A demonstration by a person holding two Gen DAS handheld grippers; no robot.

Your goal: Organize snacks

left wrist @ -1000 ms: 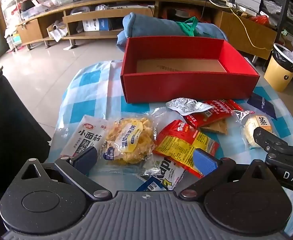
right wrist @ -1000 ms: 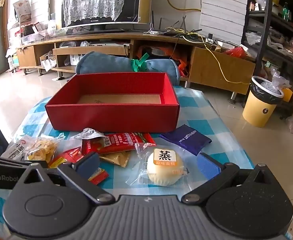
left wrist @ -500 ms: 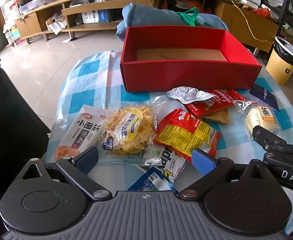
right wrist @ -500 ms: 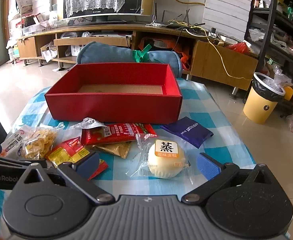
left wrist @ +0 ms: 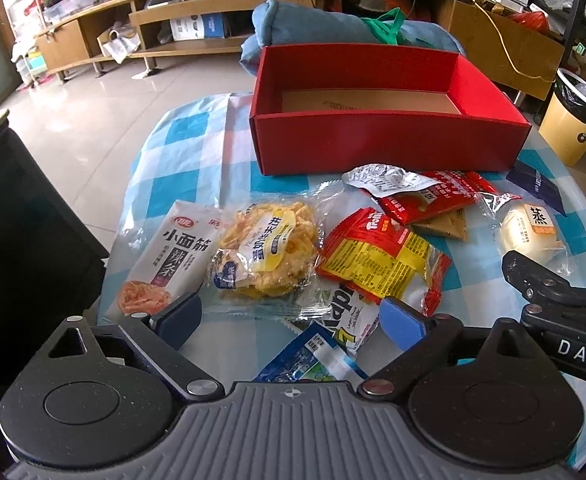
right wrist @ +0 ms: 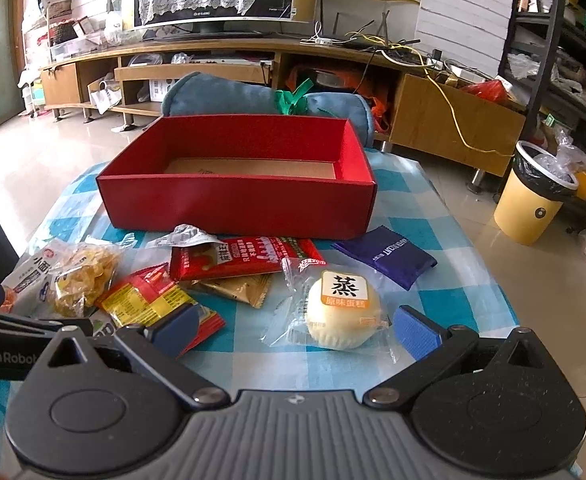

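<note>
Both tools, the left tool (left wrist: 289, 318) and right tool (right wrist: 295, 326), have drawn slightly back, jaws wide and holding nothing, above snack packets (left wrist: 377, 258) scattered on the counter (right wrist: 465, 280) before the unfilled red box (right wrist: 237, 196).

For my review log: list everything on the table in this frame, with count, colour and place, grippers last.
red box: 1, red with brown floor, far side of table, nothing visible inside
steamed cake: 1, pale, clear wrapper, between right gripper's fingers
purple packet: 1, right of cake, near box corner
red packet: 1, before box, over a tan packet
red-yellow packet: 1, centre
yellow crisp snack: 1, clear bag, left of centre
white packet: 1, far left
blue-white packets: about two, nearest edge
checked cloth: 1, blue-white
left gripper: open
right gripper: open
</note>
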